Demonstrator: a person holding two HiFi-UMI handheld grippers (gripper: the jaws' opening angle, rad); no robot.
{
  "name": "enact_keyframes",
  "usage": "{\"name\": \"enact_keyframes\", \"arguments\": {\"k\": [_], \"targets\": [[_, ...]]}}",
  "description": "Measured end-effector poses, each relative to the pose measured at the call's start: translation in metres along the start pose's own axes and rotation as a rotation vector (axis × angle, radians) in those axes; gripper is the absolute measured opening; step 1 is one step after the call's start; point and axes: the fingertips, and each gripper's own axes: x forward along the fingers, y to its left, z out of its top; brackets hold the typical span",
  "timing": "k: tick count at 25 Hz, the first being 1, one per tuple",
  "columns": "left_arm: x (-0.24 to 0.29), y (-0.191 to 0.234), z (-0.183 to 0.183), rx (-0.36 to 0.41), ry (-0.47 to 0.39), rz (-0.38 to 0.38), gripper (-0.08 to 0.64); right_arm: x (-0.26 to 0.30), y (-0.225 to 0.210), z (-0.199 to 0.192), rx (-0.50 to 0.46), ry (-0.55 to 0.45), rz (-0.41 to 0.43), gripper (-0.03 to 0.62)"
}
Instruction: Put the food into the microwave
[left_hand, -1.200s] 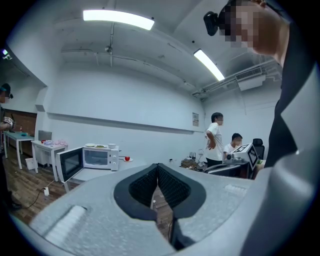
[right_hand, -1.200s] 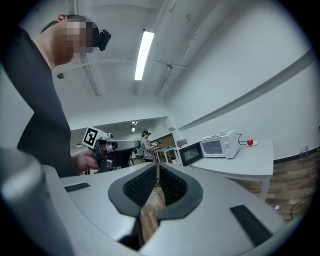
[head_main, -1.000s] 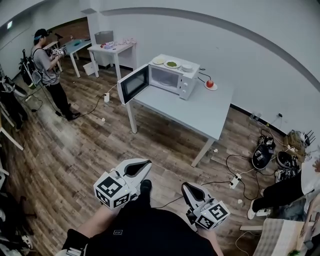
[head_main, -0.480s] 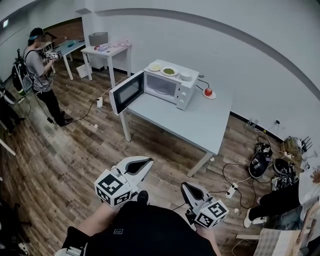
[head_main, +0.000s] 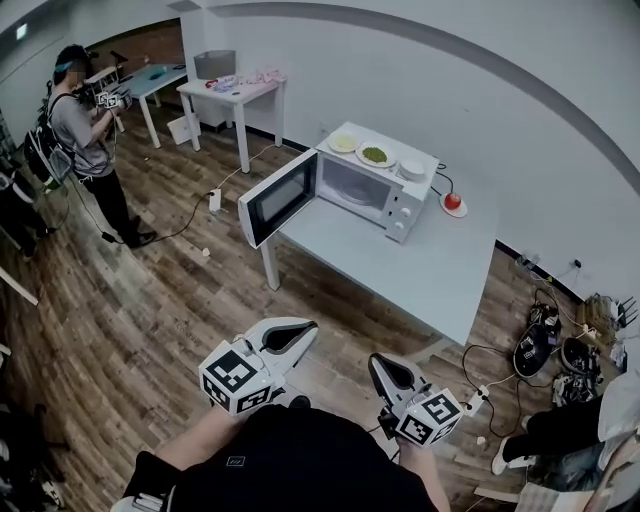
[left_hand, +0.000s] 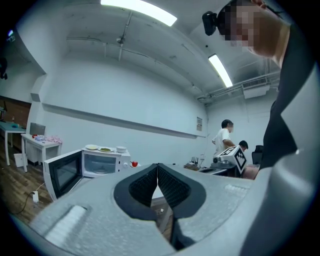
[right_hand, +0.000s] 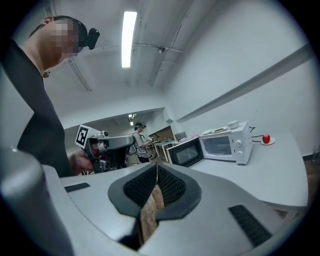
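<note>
A white microwave (head_main: 378, 187) stands on the grey table (head_main: 430, 265) with its door (head_main: 280, 198) swung open to the left. On its top sit a plate of green food (head_main: 375, 155), a pale plate (head_main: 343, 143) and a small bowl (head_main: 412, 168). To its right, a red apple (head_main: 453, 201) lies on a saucer. Both grippers are held level over the wooden floor, well short of the table. The left gripper (head_main: 305, 328) is shut and empty, and so is the right gripper (head_main: 378, 362). The microwave (left_hand: 100, 162) and apple (right_hand: 266, 138) lie far beyond the jaws.
A person (head_main: 85, 130) stands at the far left, holding another gripper. A white table (head_main: 235, 90) stands by the back wall. Cables and a power strip (head_main: 475, 393) lie on the floor right of the grey table, with bags (head_main: 530, 345) beyond. More people (left_hand: 222, 142) are at the right.
Both grippers and the head have been carried forward towards the grey table, so the microwave looks larger and nearer. Both pairs of jaws stay shut.
</note>
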Motion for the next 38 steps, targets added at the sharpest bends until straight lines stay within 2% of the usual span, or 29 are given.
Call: {"name": "enact_keyframes", "arguments": {"k": [4,10,14,18,27,33,38], "targets": [[0.007,0.032,-0.001,0.02,0.024,-0.03,0.009,0.038,-0.012,0.012,-0.015,0.0,-0.012,0.017],[0.028,0.075,-0.005,-0.025,0.037,-0.024,0.009,0.067,-0.036,0.005,0.025,0.039,-0.023,0.017],[0.051,0.099,-0.01,-0.039,0.054,-0.012,0.009,0.08,-0.069,0.004,0.055,0.048,-0.038,0.017],[0.081,0.128,-0.006,-0.027,0.056,0.021,0.009,0.103,-0.112,0.013,0.052,0.047,-0.019,0.017],[0.164,0.2,0.027,-0.009,0.034,0.112,0.009,0.167,-0.219,0.068,-0.001,0.071,0.056,0.017],[0.216,0.236,0.043,-0.014,0.026,0.147,0.009,0.196,-0.269,0.095,-0.081,0.106,0.084,0.017],[0.239,0.265,0.053,-0.009,0.009,0.188,0.009,0.214,-0.295,0.12,-0.155,0.097,0.089,0.017]]}}
